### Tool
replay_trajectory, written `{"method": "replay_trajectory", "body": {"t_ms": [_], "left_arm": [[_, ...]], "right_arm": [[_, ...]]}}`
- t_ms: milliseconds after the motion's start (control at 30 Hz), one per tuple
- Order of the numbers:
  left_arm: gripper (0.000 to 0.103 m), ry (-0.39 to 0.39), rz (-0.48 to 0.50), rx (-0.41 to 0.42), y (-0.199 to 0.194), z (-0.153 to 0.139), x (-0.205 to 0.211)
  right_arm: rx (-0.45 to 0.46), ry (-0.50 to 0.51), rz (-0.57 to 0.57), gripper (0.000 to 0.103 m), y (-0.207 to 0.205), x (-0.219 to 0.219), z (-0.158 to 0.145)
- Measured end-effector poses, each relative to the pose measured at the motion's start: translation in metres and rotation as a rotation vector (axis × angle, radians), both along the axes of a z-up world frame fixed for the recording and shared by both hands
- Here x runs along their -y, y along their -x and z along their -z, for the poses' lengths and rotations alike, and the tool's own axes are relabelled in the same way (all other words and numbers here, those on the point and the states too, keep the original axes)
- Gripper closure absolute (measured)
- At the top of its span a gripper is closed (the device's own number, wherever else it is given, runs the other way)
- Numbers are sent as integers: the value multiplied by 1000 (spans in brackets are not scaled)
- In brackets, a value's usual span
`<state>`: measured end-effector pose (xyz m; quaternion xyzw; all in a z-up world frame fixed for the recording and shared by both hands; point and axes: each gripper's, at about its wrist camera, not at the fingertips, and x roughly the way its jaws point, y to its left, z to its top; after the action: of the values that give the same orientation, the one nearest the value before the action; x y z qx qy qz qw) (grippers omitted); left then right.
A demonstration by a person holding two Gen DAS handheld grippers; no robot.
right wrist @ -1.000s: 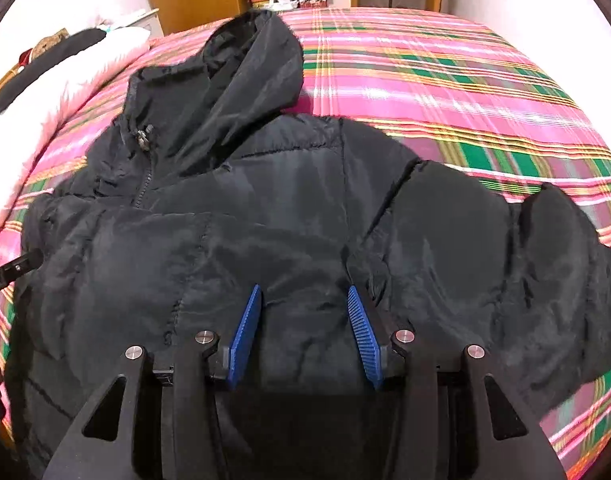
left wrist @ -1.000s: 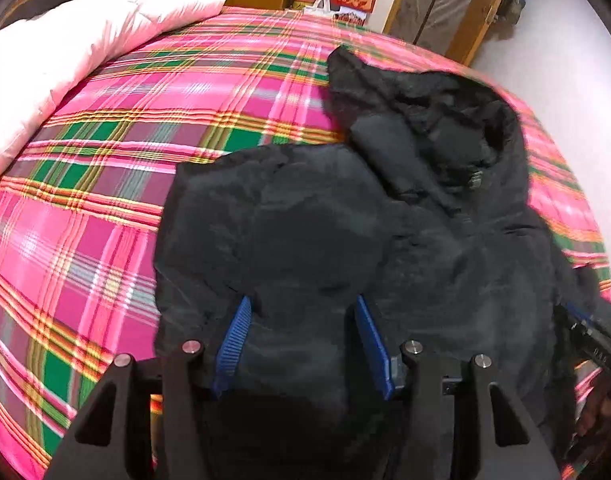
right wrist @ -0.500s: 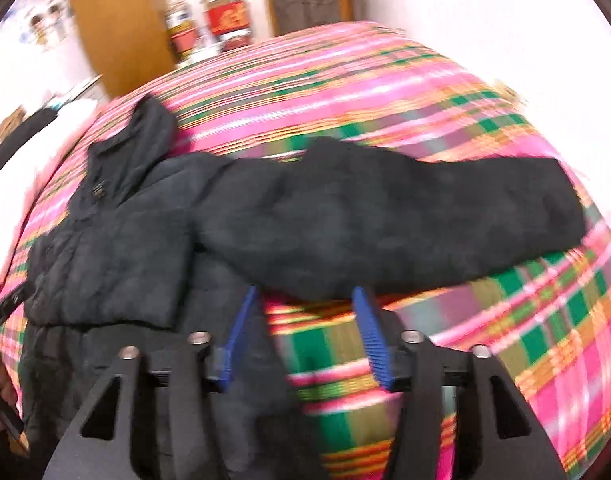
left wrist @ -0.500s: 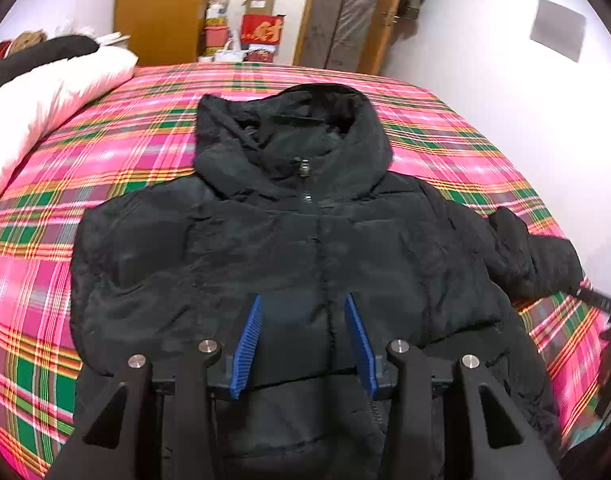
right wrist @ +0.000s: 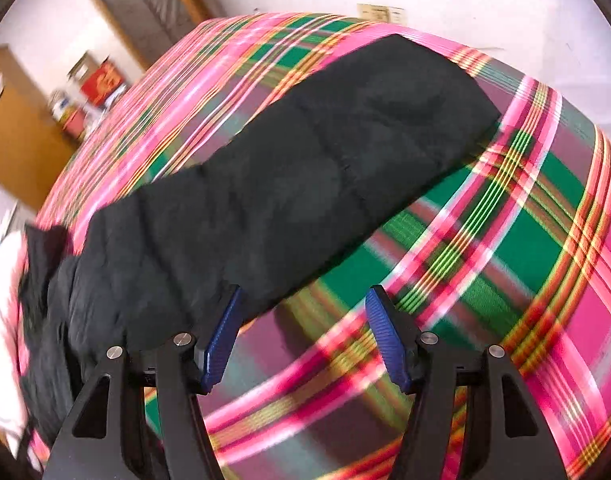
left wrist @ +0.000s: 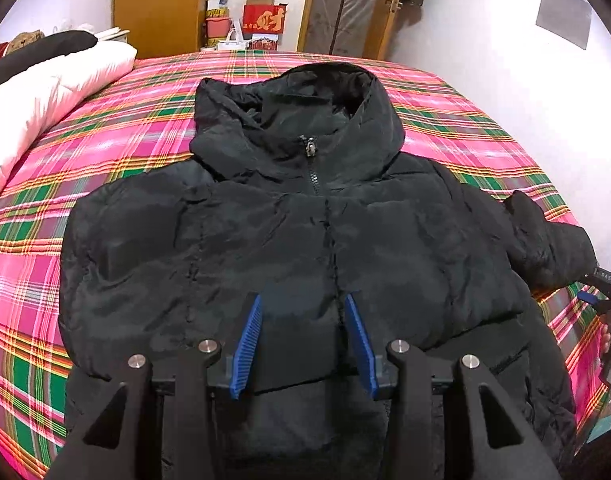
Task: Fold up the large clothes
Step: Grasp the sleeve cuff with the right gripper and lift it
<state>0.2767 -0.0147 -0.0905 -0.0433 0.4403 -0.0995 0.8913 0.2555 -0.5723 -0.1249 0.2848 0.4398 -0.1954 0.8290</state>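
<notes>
A bed [left wrist: 117,152] covered in a pink, green and yellow plaid sheet fills most of both views, set against white walls. Spread front-up across it lies a black hooded puffer jacket [left wrist: 289,240], zipped, hood toward the far end, hem at the near edge. Its one sleeve [right wrist: 305,176] stretches flat over the plaid toward the right side of the bed, the cuff near the bed's edge; the right wrist view is motion-blurred.

Along the far left of the bed rests a white pillow [left wrist: 53,88] with a dark item on top. Beyond the bed stand a wooden wardrobe [left wrist: 157,4] and, right of it, a wooden-framed doorway [left wrist: 349,4]. Between them sits a stack of boxes, among them a red box [left wrist: 264,19] with a gold character.

The left gripper [left wrist: 304,342] hovers over the jacket's lower front, fingers [left wrist: 247,340] spread apart and empty. The right gripper [right wrist: 303,338] hangs at the sleeve's near edge over bare sheet, fingers [right wrist: 387,340] likewise parted, grasping nothing.
</notes>
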Motion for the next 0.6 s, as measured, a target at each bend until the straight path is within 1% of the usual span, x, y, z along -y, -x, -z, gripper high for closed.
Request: {"method": "replay_trajectory", "body": {"t_ms": [67,167,333,400,467,533,567,600], "left_arm": [[58,3,-5,-9,-1,2,-2],[58,5,-9,-22,-2,6,-3],[58,-11,-9,-30,-3,11,-1],[58,-18,-9,-32,-3,12,0],[58,-22,-9,-32,-4,13,1],[58,-28,-9,-34,-4,14,2],[58,-30,-9,-34,-4,14,2],[58,-30,-9,-34,-4,14,2]], "right_arm": [[36,-46,39,40,-2,13,6],[100,-76,64,40,-4,26,8],[212,-140,107,40,-10,48,14],[232,-149,106,40,-12,54,14],[225,-140,99,40,-15,55,12],[194,-104,109,61,-19,53,7],[190,-106,113,79,-20,55,5],[190,-113,115,83,-20,55,3]]}}
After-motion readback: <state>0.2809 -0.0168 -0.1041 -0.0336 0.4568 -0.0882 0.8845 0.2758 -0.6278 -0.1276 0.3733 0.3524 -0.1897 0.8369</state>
